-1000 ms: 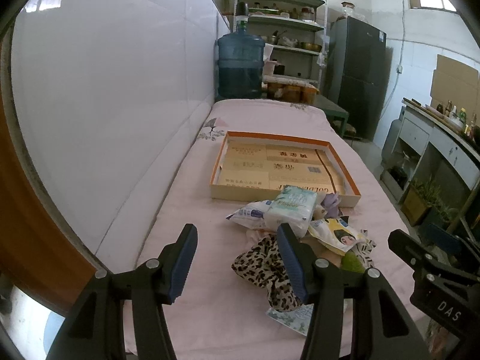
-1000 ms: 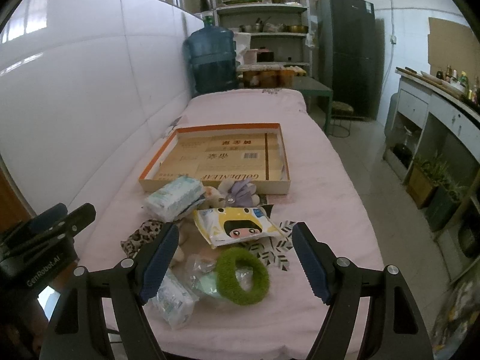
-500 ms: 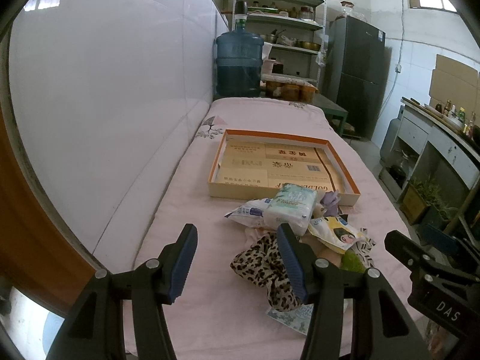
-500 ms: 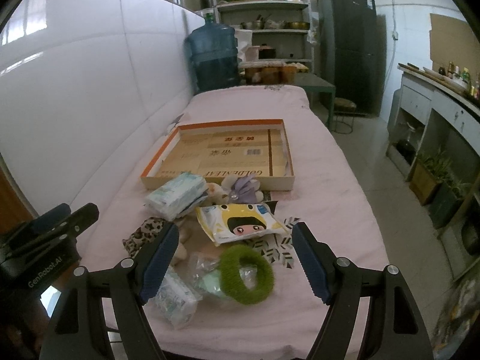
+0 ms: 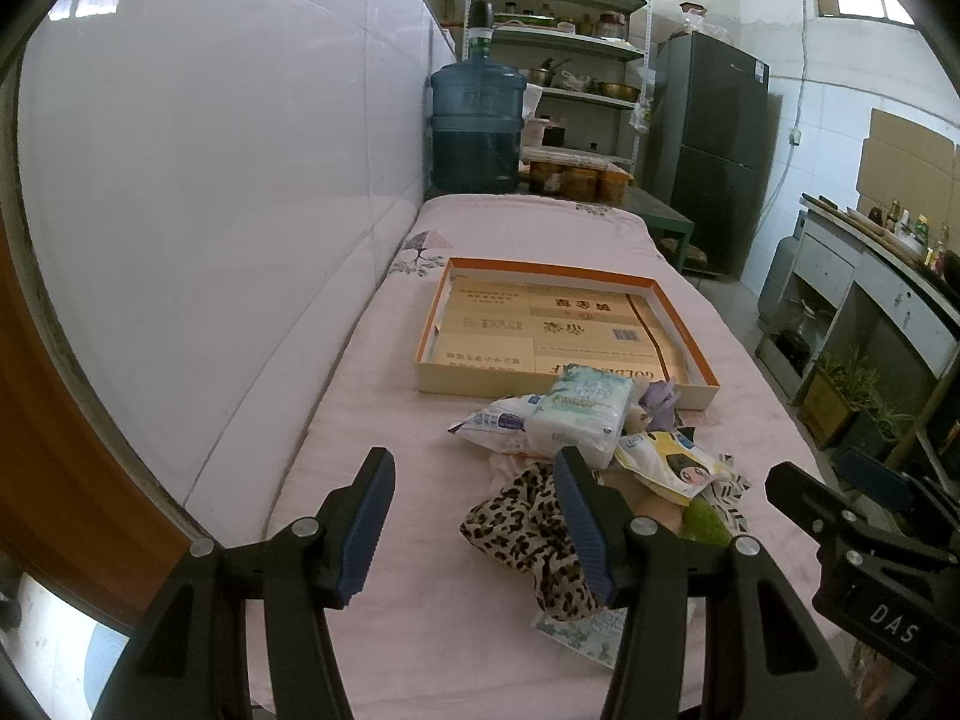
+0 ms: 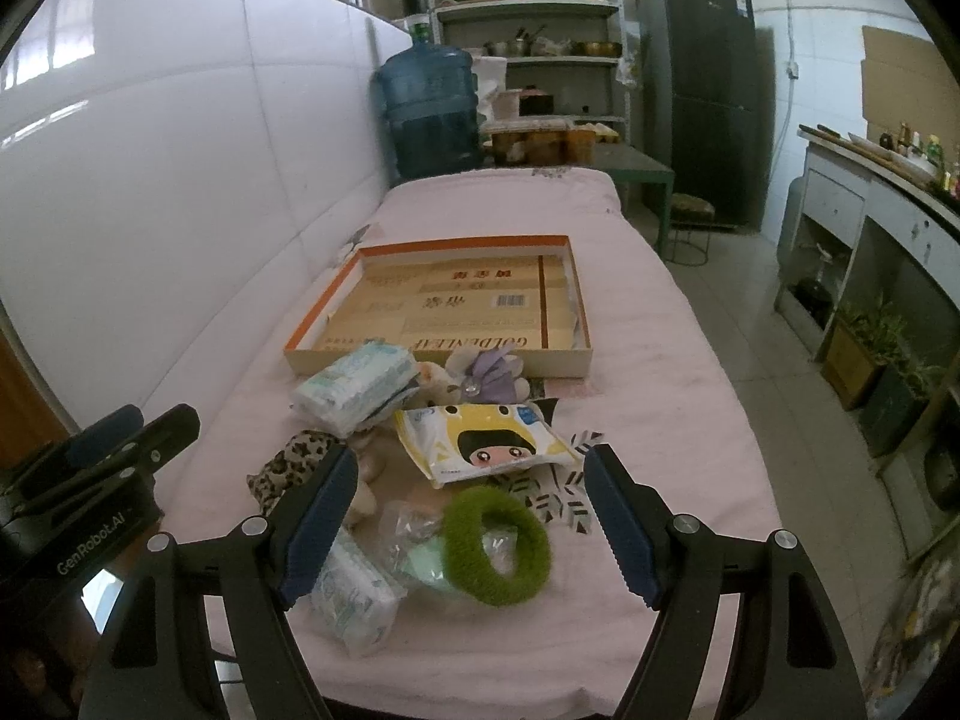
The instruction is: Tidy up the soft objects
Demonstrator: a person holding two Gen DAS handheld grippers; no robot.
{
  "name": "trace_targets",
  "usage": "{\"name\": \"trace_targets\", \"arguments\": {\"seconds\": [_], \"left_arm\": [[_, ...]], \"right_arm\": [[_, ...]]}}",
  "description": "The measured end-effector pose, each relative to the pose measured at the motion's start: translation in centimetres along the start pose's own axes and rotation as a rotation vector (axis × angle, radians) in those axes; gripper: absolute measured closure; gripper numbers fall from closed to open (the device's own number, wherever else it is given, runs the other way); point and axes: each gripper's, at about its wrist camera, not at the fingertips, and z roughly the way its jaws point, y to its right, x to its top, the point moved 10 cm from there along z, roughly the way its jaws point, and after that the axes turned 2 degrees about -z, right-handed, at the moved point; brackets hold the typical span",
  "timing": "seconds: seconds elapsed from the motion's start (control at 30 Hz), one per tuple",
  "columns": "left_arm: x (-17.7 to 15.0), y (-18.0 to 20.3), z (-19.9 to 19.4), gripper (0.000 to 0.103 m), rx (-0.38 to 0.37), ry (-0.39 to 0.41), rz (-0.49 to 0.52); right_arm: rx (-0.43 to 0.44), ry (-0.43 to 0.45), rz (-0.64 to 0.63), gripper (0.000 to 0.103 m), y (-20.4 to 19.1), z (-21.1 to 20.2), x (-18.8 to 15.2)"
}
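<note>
Nothing sorted yet: the cardboard tray (image 6: 576,294) sits empty, the heap of soft objects (image 6: 420,450) lies just before its near wall, left gripper (image 5: 474,516) and right gripper (image 6: 468,516) jaws spread wide, holding nothing

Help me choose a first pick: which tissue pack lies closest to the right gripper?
The clear-wrapped tissue pack at the near edge, just beside the right gripper's left finger. The yellow cartoon-face pack and the Flower-branded pack lie farther back.
</note>
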Motion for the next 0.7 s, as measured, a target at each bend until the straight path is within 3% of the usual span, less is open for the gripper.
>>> {"name": "trace_targets", "arguments": {"seconds": [0.7], "left_arm": [[-0.77,0.78,0.55,0.048,-0.007,-0.009,0.01]], "right_arm": [[0.004,-0.005,0.0,0.024,0.07,0.15,-0.15]]}}
